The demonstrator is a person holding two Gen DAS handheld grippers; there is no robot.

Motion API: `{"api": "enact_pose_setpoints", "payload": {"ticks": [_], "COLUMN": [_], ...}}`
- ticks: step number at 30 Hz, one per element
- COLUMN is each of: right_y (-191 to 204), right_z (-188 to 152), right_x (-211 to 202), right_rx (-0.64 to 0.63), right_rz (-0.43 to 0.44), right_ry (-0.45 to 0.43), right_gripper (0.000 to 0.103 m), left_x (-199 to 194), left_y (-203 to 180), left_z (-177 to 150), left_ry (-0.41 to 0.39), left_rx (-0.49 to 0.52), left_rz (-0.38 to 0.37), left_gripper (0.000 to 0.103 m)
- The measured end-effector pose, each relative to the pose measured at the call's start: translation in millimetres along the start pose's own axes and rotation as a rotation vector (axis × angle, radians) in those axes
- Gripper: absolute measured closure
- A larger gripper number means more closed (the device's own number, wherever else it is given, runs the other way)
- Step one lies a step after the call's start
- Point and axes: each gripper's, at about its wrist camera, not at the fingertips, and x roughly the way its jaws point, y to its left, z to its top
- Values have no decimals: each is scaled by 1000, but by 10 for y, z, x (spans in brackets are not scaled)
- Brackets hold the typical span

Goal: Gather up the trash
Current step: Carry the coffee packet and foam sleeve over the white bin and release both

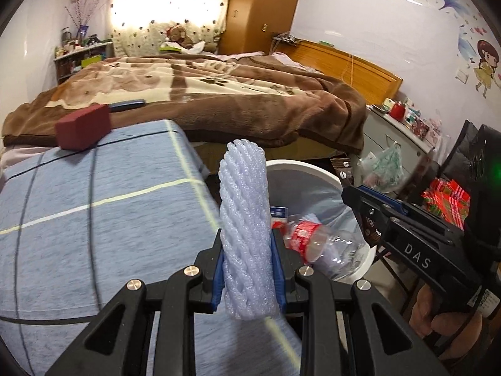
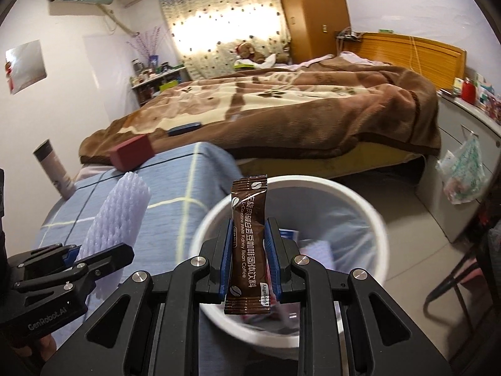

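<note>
Foam fruit net (image 1: 245, 228), feather-light and squashy, stands clamped mid-length in the left gripper (image 1: 247, 266) beside the white trash bin (image 1: 316, 169). The right gripper (image 2: 249, 260) pinches a thin, slippery coffee sachet (image 2: 249, 244) mid-body over it.

Pretty cozy bedroom: white walls (image 2: 94, 100), a backlit dotted curtain (image 2: 225, 31) glowing at the far end, tall wooden wardrobe (image 2: 313, 12) beside it, brown blanket (image 2: 297, 106) over the bed, beige floor tiles (image 2: 404, 200).

Left gripper (image 1: 247, 269) clamped, angled downward, right gripper (image 2: 249, 266) clamped, angled downward, side by side
</note>
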Motion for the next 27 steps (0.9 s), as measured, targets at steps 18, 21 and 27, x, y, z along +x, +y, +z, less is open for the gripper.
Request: {"api": "enact_pose_setpoints", "payload": {"ticks": [18,21,27], "right_y": [-568,-601,-606], "right_z": [-55,-56,-58], "right_x": [342,371,350], "right_rx": [-3,-2,-10], "right_rz": [-82,-84,-89], "right_ry": [120,135,135], "right_gripper": [81,80,50], "left_x": [530,568,566], "left_y": [-571,-570,-537], "left_z": [30,26,5], "left_ry": [70,83,87], "left_rx": [58,50,29], "left_rz": [-8,-6,11], "left_gripper": [75,69,51]}}
